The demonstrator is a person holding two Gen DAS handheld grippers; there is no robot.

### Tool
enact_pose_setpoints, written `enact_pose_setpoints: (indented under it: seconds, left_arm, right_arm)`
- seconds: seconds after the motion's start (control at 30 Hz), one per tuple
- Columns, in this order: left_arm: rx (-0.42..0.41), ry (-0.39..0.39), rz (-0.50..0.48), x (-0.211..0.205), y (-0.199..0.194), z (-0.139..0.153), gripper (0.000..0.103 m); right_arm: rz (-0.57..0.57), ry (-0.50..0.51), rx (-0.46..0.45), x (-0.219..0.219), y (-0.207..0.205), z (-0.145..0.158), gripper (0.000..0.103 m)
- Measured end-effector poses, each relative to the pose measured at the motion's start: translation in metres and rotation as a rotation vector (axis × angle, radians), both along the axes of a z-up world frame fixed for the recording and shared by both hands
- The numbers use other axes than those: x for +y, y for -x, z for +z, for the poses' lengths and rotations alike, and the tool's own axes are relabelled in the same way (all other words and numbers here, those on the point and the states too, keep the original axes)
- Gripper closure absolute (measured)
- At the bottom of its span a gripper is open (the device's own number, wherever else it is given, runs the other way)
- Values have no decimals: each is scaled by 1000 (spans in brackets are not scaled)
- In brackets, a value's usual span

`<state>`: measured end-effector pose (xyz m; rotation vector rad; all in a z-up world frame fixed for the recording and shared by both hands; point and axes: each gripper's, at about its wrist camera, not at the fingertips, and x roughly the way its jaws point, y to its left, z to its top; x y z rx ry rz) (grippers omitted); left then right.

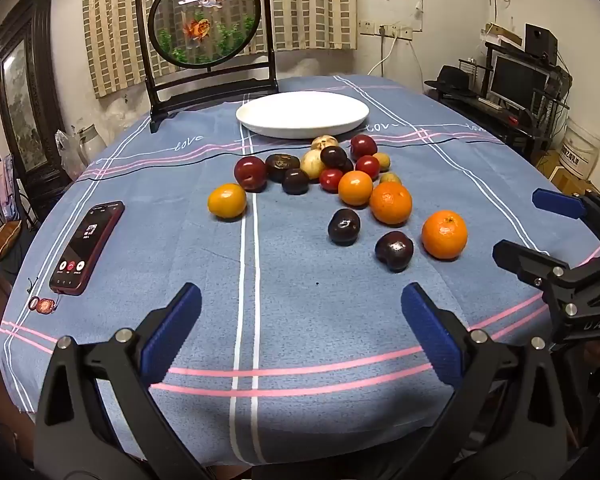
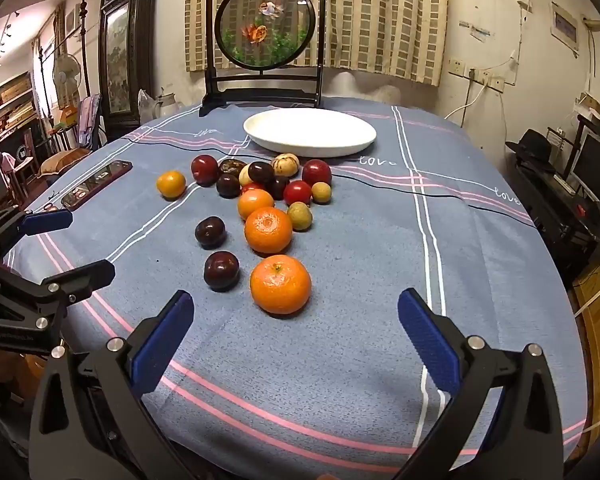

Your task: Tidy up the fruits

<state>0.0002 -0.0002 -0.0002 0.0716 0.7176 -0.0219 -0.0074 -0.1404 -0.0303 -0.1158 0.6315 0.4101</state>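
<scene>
Several fruits lie loose on the blue tablecloth (image 1: 300, 320) in front of an empty white plate (image 1: 302, 114), which also shows in the right wrist view (image 2: 309, 133). The nearest are an orange (image 1: 444, 234) (image 2: 280, 284) and two dark plums (image 1: 394, 251) (image 2: 221, 271). A second orange (image 2: 268, 229), red plums, small tomatoes and pale round fruits bunch near the plate. One orange fruit (image 1: 227, 200) sits apart at the left. My left gripper (image 1: 300, 316) is open and empty over the near cloth. My right gripper (image 2: 292, 320) is open and empty, just short of the nearest orange.
A phone (image 1: 87, 246) with a lit screen lies at the table's left edge, a small charm (image 1: 42, 305) beside it. A dark framed round goldfish screen (image 1: 206, 20) stands behind the plate. A desk with a monitor (image 1: 518, 80) stands to the right.
</scene>
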Motion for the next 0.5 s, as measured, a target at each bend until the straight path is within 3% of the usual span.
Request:
enact_pose_setpoints:
  seconds: [0.5]
  left_arm:
    - [-4, 4, 6, 4, 2, -1, 2]
  right_arm:
    - [5, 2, 3, -6, 0, 1, 1]
